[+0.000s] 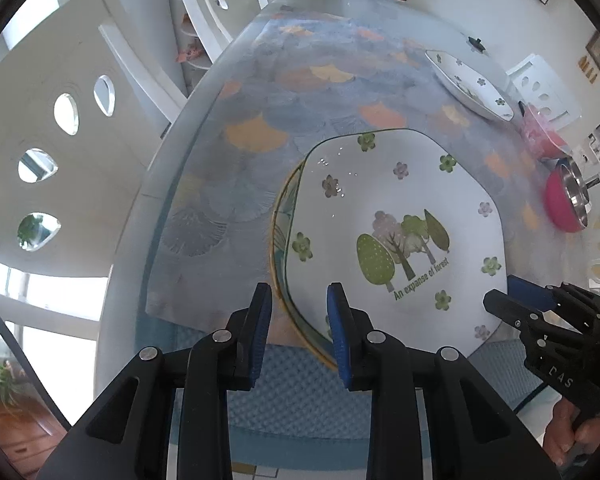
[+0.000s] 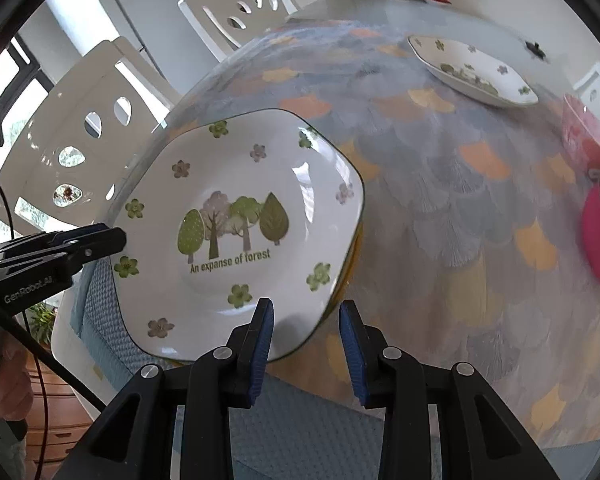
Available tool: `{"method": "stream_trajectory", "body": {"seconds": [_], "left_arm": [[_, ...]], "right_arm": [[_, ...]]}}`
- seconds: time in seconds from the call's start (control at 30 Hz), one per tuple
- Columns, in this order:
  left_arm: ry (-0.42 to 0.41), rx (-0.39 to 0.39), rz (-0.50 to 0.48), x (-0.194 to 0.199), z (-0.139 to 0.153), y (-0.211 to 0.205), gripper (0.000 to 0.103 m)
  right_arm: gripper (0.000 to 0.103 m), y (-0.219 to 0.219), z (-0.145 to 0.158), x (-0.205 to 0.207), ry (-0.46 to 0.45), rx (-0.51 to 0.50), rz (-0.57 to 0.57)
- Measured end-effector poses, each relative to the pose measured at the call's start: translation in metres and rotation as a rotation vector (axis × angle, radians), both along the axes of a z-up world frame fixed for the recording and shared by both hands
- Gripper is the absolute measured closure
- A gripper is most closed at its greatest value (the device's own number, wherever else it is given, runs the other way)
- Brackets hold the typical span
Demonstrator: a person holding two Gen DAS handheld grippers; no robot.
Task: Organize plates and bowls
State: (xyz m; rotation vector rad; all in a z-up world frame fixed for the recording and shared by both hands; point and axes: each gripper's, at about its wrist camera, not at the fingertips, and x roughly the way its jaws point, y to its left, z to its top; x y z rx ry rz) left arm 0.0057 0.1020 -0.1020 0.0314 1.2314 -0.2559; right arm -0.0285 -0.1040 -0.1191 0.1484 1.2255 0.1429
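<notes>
Left wrist: glossy squarish forest plate w/ nothing on it, stacked on yellow-rimmed plate; left gripper and right gripper jaws both apart, gripping nothing.

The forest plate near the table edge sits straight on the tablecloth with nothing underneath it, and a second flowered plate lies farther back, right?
Not quite. The forest plate rests on another yellow-rimmed dish, as the left wrist view shows. The second flowered plate does lie farther back.
</notes>
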Motion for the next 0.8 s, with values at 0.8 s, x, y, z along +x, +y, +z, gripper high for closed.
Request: {"method": "stream_trajectory", "body": {"seconds": [0.8], "left_arm": [[-0.260, -0.194, -0.203, 0.069, 0.131, -0.083, 0.074]], "right_arm": [[0.050, -0.082, 0.100, 0.028, -0.213, 0.115, -0.220]]}}
